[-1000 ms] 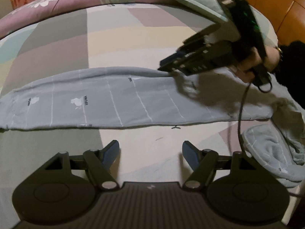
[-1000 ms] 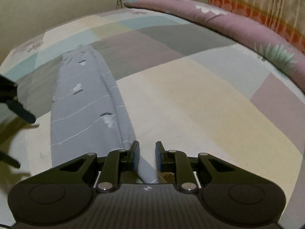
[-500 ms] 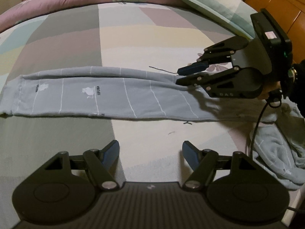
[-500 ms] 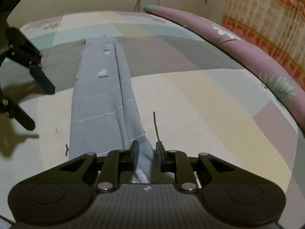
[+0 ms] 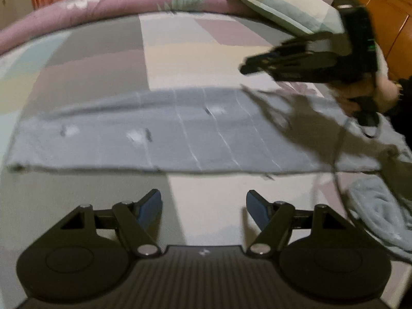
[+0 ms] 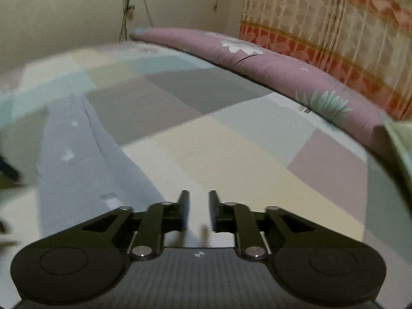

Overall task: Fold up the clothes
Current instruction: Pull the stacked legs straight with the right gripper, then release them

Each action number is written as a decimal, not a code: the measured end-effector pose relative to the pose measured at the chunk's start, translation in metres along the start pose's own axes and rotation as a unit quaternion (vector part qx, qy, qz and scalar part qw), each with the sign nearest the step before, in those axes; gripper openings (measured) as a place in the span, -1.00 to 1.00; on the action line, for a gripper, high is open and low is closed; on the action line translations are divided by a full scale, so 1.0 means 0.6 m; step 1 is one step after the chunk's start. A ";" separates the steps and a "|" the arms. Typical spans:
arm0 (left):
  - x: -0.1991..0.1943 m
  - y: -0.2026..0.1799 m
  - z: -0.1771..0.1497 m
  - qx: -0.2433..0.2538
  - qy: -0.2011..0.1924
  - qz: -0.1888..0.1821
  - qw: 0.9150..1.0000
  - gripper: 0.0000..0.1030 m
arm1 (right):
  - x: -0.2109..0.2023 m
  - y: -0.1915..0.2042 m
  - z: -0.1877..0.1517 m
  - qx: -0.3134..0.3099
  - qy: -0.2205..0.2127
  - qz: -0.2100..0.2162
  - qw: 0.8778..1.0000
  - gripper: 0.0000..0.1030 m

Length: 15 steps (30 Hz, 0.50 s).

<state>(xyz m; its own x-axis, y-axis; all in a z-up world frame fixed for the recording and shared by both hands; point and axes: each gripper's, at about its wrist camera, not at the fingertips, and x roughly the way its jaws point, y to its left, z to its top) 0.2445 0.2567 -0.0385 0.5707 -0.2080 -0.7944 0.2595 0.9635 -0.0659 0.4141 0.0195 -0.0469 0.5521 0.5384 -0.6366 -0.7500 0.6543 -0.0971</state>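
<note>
Long grey trousers (image 5: 180, 139) with thin white lines lie flat across the patchwork bed sheet (image 5: 211, 188). In the left wrist view my left gripper (image 5: 203, 206) hovers wide open over bare sheet, just short of the trousers' near edge. Above the trousers' right part floats my right gripper (image 5: 247, 67), held by a hand (image 5: 381, 92) and casting a shadow on the cloth. In the right wrist view the right gripper (image 6: 198, 213) has its jaws opening a narrow gap with only sheet showing between them. The trousers (image 6: 77, 159) run away to its left.
A second crumpled grey garment (image 5: 381, 219) lies at the right of the bed. A pillow (image 5: 283, 7) and a rolled purple quilt (image 5: 103, 7) line the far side, with a wooden headboard (image 5: 391, 25) behind. A patterned curtain (image 6: 334, 25) hangs beyond the quilt (image 6: 270, 61).
The right gripper has lifted off the trousers' edge and its jaws have parted slightly. The trousers now fill more of the left wrist view.
</note>
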 end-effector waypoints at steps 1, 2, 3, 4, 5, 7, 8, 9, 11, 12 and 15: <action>0.004 0.007 0.010 0.006 -0.008 0.010 1.000 0.42 | -0.005 0.002 0.000 0.005 0.007 0.016 1.000 -0.32; 0.010 0.016 0.021 0.012 -0.016 0.019 1.000 0.42 | -0.011 0.004 -0.001 0.009 0.014 0.031 0.999 -0.24; 0.018 0.025 0.032 0.020 -0.024 0.031 0.999 0.42 | -0.013 0.010 -0.007 0.006 0.024 0.034 0.999 -0.23; 0.030 0.033 0.043 0.030 -0.032 0.044 0.998 0.42 | -0.015 0.016 -0.012 0.004 0.033 0.037 0.999 -0.22; 0.042 0.041 0.053 0.041 -0.039 0.059 0.997 0.42 | -0.018 0.022 -0.018 0.001 0.043 0.040 0.998 -0.22; 0.066 0.063 0.059 0.036 -0.035 0.067 0.996 0.41 | -0.023 0.034 -0.028 -0.004 0.062 0.047 0.997 -0.19; 0.074 0.077 0.055 0.020 -0.032 0.057 0.998 0.48 | -0.025 0.039 -0.034 -0.007 0.072 0.049 0.996 -0.13; 0.082 0.091 0.051 0.005 -0.028 0.047 0.998 0.48 | -0.024 0.042 -0.042 -0.011 0.079 0.045 0.996 -0.09; 0.071 0.118 0.036 -0.017 -0.025 0.028 0.999 0.48 | -0.022 0.041 -0.057 -0.014 0.098 0.028 0.995 -0.09; 0.061 0.127 0.027 -0.018 -0.022 0.026 0.999 0.48 | -0.024 0.036 -0.064 -0.012 0.104 0.025 0.994 -0.09; 0.034 0.147 0.017 -0.024 -0.015 0.033 0.999 0.44 | -0.047 0.011 -0.079 0.023 0.114 0.015 0.993 -0.08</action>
<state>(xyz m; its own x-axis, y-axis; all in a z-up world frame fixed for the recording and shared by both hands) 0.2867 0.3358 -0.0543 0.6083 -0.1482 -0.7797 0.1831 0.9821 -0.0438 0.3762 -0.0165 -0.0659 0.4297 0.4273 -0.7955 -0.7442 0.6665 -0.0439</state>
